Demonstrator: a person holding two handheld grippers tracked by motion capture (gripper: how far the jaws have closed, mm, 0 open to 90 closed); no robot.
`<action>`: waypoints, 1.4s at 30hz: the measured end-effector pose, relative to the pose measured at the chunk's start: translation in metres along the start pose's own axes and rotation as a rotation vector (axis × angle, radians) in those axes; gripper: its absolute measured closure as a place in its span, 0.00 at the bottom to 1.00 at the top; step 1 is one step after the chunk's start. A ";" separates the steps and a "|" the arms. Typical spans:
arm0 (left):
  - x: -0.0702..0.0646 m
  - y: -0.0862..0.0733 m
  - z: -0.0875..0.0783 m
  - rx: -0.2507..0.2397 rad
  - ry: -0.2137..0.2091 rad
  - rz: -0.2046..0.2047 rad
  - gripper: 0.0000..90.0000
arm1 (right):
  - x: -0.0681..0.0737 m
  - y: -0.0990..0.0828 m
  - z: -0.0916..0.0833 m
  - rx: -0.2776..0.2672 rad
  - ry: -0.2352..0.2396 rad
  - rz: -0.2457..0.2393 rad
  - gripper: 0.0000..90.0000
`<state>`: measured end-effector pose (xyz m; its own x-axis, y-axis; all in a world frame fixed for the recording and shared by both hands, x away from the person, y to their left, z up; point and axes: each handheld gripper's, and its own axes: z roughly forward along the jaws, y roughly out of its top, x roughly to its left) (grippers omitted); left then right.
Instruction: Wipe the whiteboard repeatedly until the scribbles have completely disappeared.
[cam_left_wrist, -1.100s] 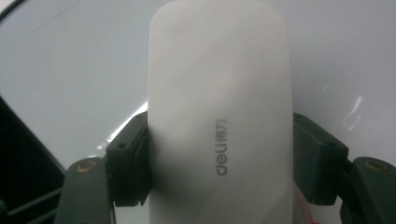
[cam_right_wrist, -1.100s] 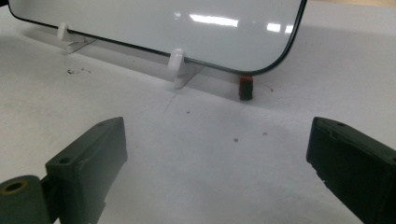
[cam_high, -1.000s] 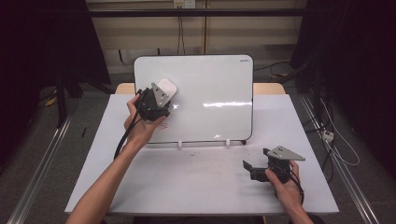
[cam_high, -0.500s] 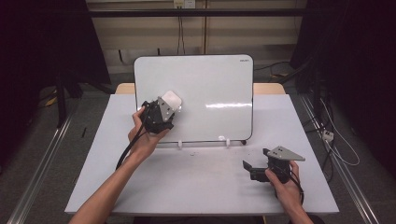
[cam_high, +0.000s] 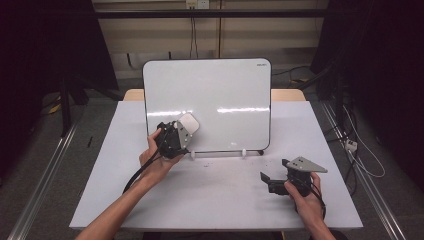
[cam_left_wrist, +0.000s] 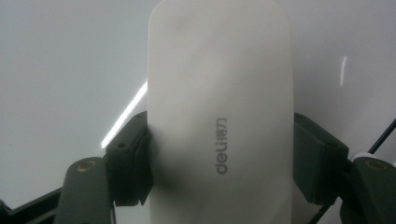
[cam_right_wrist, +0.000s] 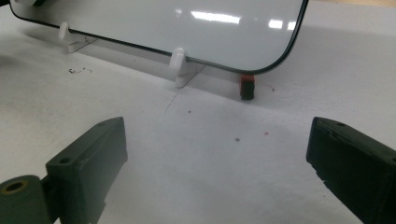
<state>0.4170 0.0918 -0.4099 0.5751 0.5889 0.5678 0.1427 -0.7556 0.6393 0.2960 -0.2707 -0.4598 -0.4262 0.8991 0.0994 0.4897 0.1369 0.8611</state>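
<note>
High view: left gripper (cam_high: 181, 131) clamping eraser (cam_high: 188, 123), now lower on whiteboard (cam_high: 220, 85); right gripper (cam_high: 274, 177) fingers apart, unmoved.

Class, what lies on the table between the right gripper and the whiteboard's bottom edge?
Bare table, seen in the right gripper view, up to the whiteboard.

The left gripper (cam_high: 181, 134) is clamping a white eraser (cam_high: 188, 123) against the lower left of the whiteboard (cam_high: 220, 100). The right gripper (cam_high: 272, 181) is resting on the table (cam_high: 220, 200), well right of it, jaws apart.
</note>
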 end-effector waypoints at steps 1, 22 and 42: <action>0.001 0.000 0.000 -0.001 -0.003 0.003 0.35 | 0.000 0.000 0.000 -0.001 -0.001 0.000 0.06; 0.067 0.010 0.000 -0.014 0.036 -0.158 0.35 | -0.002 0.000 0.000 -0.003 -0.005 0.003 0.06; 0.042 -0.022 -0.008 -0.016 0.047 -0.111 0.35 | 0.000 0.000 0.001 0.003 -0.005 0.001 0.06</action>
<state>0.4314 0.1357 -0.3962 0.5183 0.6817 0.5164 0.1901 -0.6805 0.7076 0.2969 -0.2702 -0.4600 -0.4219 0.9013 0.0982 0.4926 0.1370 0.8594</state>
